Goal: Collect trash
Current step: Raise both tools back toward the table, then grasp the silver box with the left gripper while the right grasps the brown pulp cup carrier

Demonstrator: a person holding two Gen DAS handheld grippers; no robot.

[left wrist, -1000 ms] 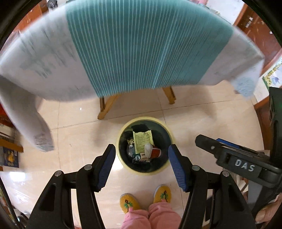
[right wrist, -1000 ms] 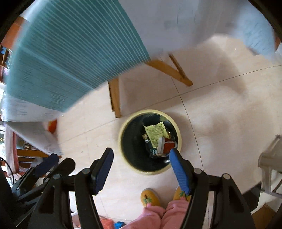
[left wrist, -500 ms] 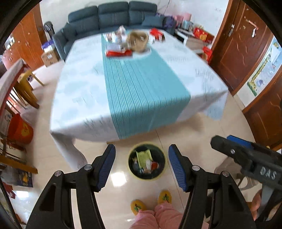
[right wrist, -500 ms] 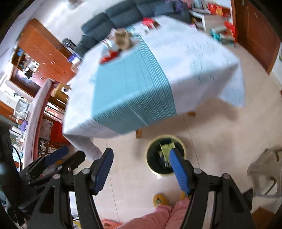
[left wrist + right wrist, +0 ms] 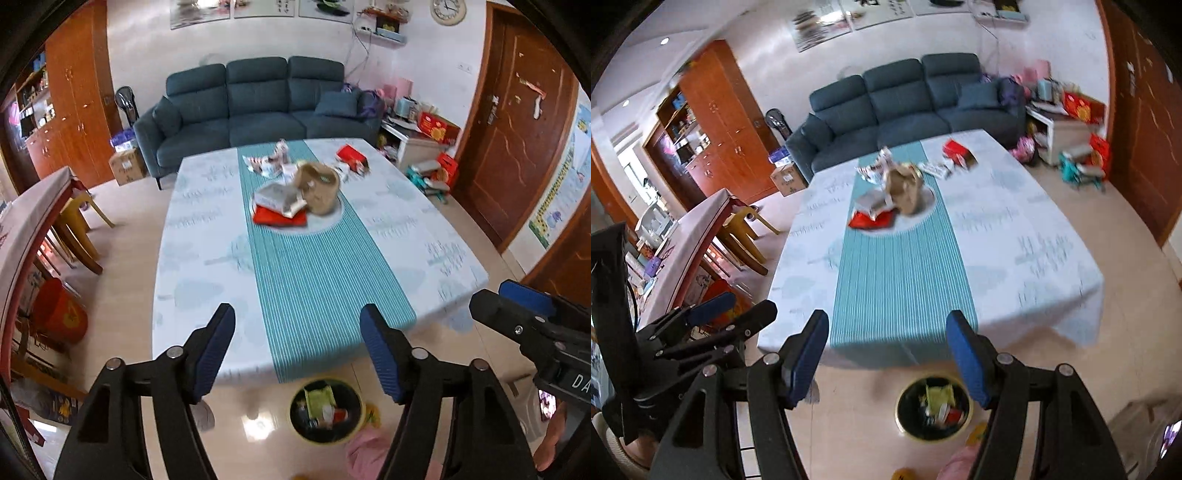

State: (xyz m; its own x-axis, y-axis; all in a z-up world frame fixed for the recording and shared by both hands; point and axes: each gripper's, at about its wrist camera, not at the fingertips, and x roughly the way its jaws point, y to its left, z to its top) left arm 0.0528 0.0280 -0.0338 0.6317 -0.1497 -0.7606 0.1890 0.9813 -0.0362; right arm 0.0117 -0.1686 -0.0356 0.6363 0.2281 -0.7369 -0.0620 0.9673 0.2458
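1. Left gripper (image 5: 297, 350) raised above the near edge of the table (image 5: 207, 258), jaws spread wide with nothing between the blue pads; aimed down the teal runner (image 5: 314, 280), probably to line up with the litter at the far end

2. Right gripper (image 5: 886, 354) held alongside at much the same height, equally wide and empty, likewise pointed at the far half of the tabletop

3. Trash heaped on the runner toward the far edge: a crumpled brown paper bag (image 5: 319, 186), touching a pale flat box (image 5: 277, 195) lying on a red packet (image 5: 279, 218); small wrappers (image 5: 266, 164) just behind, near the far edge; a red carton (image 5: 352, 157) toward the far right corner

4. Round yellow-rimmed bin (image 5: 325, 413) on the floor just below the near edge, between the two grippers, already holding a green wrapper and other scraps; likely parked there so each piece can be dropped straight down on return

5. Near half of the tabletop bare of litter, so every remaining piece well apart from both claws; long forward reach needed

6. Judged stage: both claws free and ready, next pickup not yet begun

7. Risk: the bag looks light and crushable, and stands against the box, so a grab could drag its neighbours
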